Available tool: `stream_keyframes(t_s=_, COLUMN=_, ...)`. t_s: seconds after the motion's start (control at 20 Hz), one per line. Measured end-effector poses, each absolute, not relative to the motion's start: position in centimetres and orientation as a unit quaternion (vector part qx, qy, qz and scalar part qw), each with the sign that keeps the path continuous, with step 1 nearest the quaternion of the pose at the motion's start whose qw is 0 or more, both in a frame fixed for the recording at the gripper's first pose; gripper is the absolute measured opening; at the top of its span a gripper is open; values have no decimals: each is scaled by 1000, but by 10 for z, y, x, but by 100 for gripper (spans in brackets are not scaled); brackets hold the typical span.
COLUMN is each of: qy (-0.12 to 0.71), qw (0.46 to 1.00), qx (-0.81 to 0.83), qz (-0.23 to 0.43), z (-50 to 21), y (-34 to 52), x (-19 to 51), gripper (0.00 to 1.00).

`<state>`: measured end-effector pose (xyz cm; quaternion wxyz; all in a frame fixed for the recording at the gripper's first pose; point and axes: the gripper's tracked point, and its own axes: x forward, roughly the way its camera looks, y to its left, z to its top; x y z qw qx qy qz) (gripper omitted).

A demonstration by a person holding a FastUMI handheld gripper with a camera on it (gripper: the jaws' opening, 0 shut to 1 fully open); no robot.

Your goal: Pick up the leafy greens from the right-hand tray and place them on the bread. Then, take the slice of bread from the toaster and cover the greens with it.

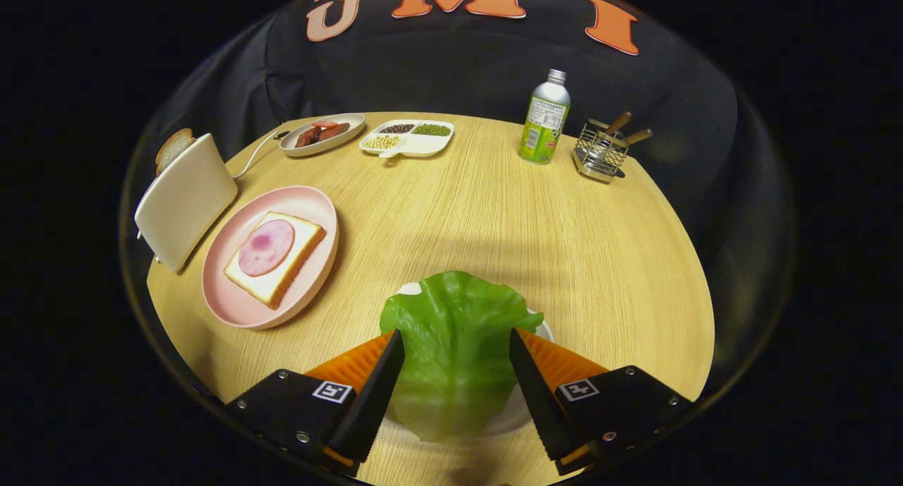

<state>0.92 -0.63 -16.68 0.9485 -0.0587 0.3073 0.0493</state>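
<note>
The gripper (457, 348) has its fingers apart on either side of the lettuce leaf (455, 345), which sits on its white tray (540, 325) on the desk (564, 239). My worry: the leaf's floppy, so they might pinch only an edge and drop it before the bread (300, 260) on the pink plate (233, 302)

Sausage plate (322, 134), divided dish of beans (407, 138), bottle (544, 118), wire utensil rack (601, 152).

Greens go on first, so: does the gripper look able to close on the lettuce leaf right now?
Probably yes: the gripper is open, one finger on either side of the lettuce leaf on its white tray, nothing between.
</note>
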Motion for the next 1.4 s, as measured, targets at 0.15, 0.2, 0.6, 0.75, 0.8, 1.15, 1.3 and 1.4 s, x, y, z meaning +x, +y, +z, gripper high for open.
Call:
stream_keyframes(t_s=0.15, qy=324, qw=942, qx=-71, qz=51, z=-176, y=-6, x=10, gripper=87)
stream_keyframes(t_s=0.2, qy=330, qw=940, qx=-72, qz=50, z=-179, y=-6, x=9, gripper=84)
stream_keyframes(t_s=0.6, qy=355, qw=933, qx=-36, qz=57, z=-183, y=-4, x=11, gripper=58)
stream_keyframes(t_s=0.75, qy=358, qw=933, qx=-21, qz=42, z=-183, y=-11, x=12, gripper=37)
stream_keyframes(t_s=0.8, qy=357, qw=933, qx=-18, qz=40, z=-183, y=-12, x=13, gripper=32)
stream_keyframes(t_s=1.15, qy=327, qw=943, qx=11, qz=53, z=-173, y=-9, x=14, gripper=3)
stream_keyframes(t_s=1.3, qy=301, qw=950, qx=42, qz=69, z=-154, y=0, x=16, gripper=3)
stream_keyframes(t_s=1.4, qy=286, qw=954, qx=47, qz=74, z=-142, y=1, x=16, gripper=3)
